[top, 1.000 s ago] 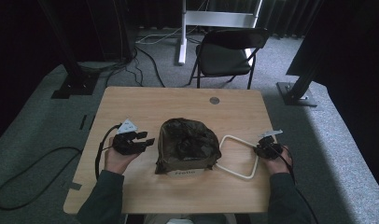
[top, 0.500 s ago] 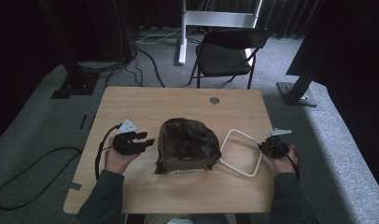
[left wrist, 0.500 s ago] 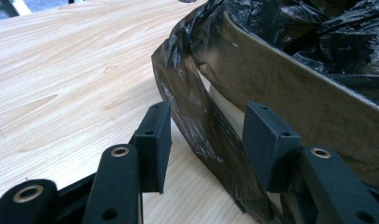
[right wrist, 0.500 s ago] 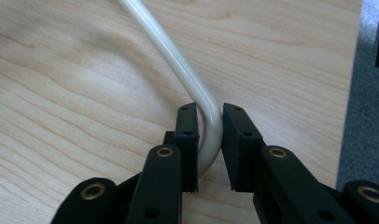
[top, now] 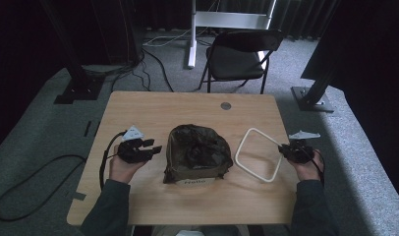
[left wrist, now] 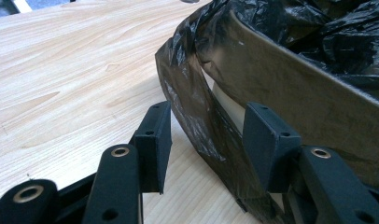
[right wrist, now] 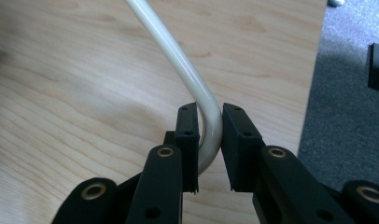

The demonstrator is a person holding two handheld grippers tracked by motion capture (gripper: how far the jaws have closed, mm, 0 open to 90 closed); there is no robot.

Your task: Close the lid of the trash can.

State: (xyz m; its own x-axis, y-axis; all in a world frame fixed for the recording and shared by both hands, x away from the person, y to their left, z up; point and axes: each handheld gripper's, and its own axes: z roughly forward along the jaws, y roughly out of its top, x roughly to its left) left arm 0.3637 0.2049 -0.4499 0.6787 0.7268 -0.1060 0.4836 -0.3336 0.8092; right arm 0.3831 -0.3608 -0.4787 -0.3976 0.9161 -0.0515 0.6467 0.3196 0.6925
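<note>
Right tongs (right wrist: 210,135) pinch the white ring's (top: 258,155) corner; left tongs (left wrist: 211,140) gape astride the bag's (left wrist: 290,88) edge.

At frame centre you have a bin lined with a crumpled black plastic bag (top: 197,153). Your left gripper (top: 147,149) sits just left of it; your right gripper (top: 285,151) holds the white rounded-square plastic ring (top: 257,154) at right.

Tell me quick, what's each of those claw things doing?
Left gripper: jaws open around the bag edge, not pinching it.
Right gripper: jaws closed on the white ring.
</note>
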